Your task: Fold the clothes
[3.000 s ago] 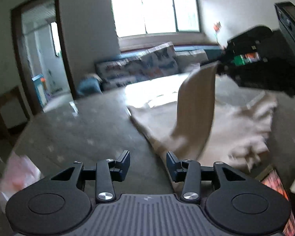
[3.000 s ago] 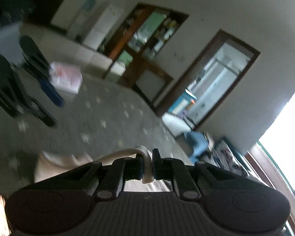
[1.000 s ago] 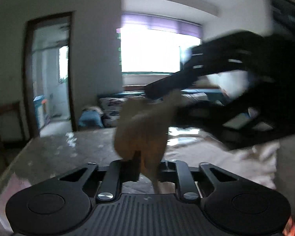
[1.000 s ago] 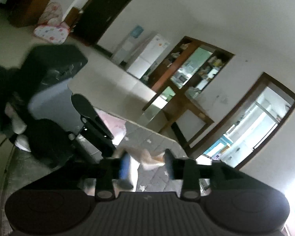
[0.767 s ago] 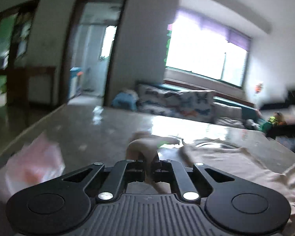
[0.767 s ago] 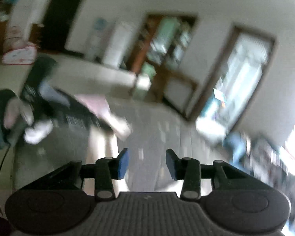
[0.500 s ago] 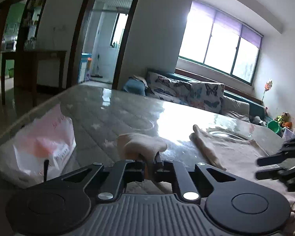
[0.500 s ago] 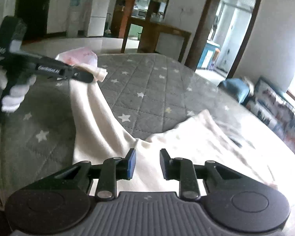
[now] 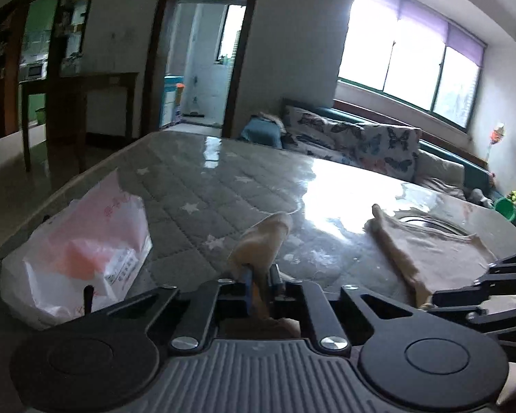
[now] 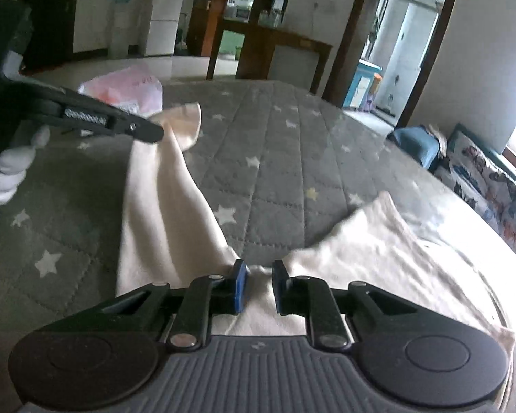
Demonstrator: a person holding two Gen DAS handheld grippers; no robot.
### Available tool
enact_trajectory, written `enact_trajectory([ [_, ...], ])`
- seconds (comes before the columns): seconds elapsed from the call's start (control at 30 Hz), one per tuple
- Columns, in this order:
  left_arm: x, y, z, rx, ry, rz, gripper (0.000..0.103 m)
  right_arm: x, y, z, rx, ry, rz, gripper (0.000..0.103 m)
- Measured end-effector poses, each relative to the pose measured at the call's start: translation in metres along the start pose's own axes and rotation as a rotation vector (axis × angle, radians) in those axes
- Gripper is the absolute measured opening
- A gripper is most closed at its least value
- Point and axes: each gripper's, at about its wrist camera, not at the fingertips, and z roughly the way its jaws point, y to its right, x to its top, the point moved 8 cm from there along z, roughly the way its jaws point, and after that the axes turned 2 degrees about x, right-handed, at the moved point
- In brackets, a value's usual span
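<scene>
- The left gripper (image 10: 156, 134) pinches one end of the cream garment (image 10: 168, 206), which lies on the grey star mattress (image 10: 275, 158). Keep that pinch tight.
- The right gripper (image 10: 259, 287) has been closing; its jaws straddle a cloth bunch, not yet pressing. Squeeze before lifting.
- A pink plastic bag (image 9: 82, 251) sits near the left side. Steer clear.

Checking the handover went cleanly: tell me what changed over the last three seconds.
The cream fabric garment passed between grippers: the right gripper, which pinched it three seconds ago, let go and came down over the cloth, jaws just closing, pads not visibly pressing. The left gripper, open then, now pinches a sleeve end. The pink-and-white plastic bag stayed on the grey star-quilted mattress.
</scene>
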Motion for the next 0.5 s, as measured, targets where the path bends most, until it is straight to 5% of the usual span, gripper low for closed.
enact_trajectory([
  [0.5,0.008,-0.001,-0.038,-0.028,0.099,-0.064,0.003,-0.003,-0.005,0.014,0.018,-0.023,0.005,0.012],
])
